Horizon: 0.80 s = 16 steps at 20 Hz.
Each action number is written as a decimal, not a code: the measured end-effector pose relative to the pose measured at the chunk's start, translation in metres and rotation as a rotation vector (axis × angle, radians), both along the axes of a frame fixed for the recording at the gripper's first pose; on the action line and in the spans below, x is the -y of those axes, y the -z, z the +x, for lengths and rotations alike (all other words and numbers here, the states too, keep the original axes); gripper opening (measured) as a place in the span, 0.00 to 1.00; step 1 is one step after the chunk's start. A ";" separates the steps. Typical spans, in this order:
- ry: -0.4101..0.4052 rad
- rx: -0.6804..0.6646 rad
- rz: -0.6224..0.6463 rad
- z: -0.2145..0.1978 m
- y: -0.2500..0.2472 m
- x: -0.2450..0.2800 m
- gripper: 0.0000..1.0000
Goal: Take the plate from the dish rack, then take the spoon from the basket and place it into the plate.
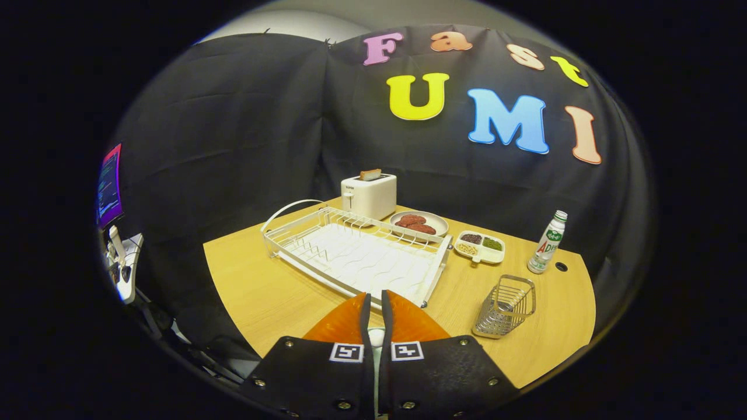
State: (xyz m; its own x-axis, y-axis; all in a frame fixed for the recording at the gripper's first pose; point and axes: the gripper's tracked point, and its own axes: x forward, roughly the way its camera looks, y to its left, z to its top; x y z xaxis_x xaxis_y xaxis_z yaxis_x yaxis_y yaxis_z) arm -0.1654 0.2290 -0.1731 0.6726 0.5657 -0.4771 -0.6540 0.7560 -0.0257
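Hand-held gripper (374, 303) sits low over the near edge of the tabletop (262, 291), orange fingers (344, 321) drawn together with only a thin slit between them, pinching nothing. Fingertips point at the near rim of the white dish rack (356, 254), which lies just ahead of them, angled across the middle of the wood surface. Rack bed looks bare, just wire dividers and a wavy white drain tray; a curved white handle arcs up at its far left corner. Wire basket (505, 308) stands to the right of the fingers, a little ahead, well apart from the rack; can't tell whether a spoon is inside it. Beyond the rack, a white toaster (369, 195) with a slice of bread (370, 174) poking out of the slot. Just right of the toaster, touching the rack's far edge in this view, a round plate (436, 220) carrying reddish-brown patties (415, 224). Next to that, a small divided tray (480, 246) with dark, green and tan fillings. Further right, a white bottle (547, 242) with a green cap stands upright near a small dark hole in the tabletop.
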 end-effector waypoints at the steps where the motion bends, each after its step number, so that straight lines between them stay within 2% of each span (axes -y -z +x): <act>1: -0.019 0.001 -0.005 0.003 0.002 -0.005 0.03; 3: -0.044 -0.034 -0.021 0.004 0.013 -0.009 0.04; 6: -0.044 -0.025 -0.013 0.015 0.008 -0.006 0.14; 8: -0.025 -0.011 -0.015 0.023 0.004 0.001 0.27; 9: -0.007 0.003 -0.012 0.027 -0.002 0.007 0.47; 10: 0.019 0.026 -0.007 0.033 -0.010 0.014 0.56; 16: 0.274 0.169 0.123 0.062 -0.099 0.078 0.57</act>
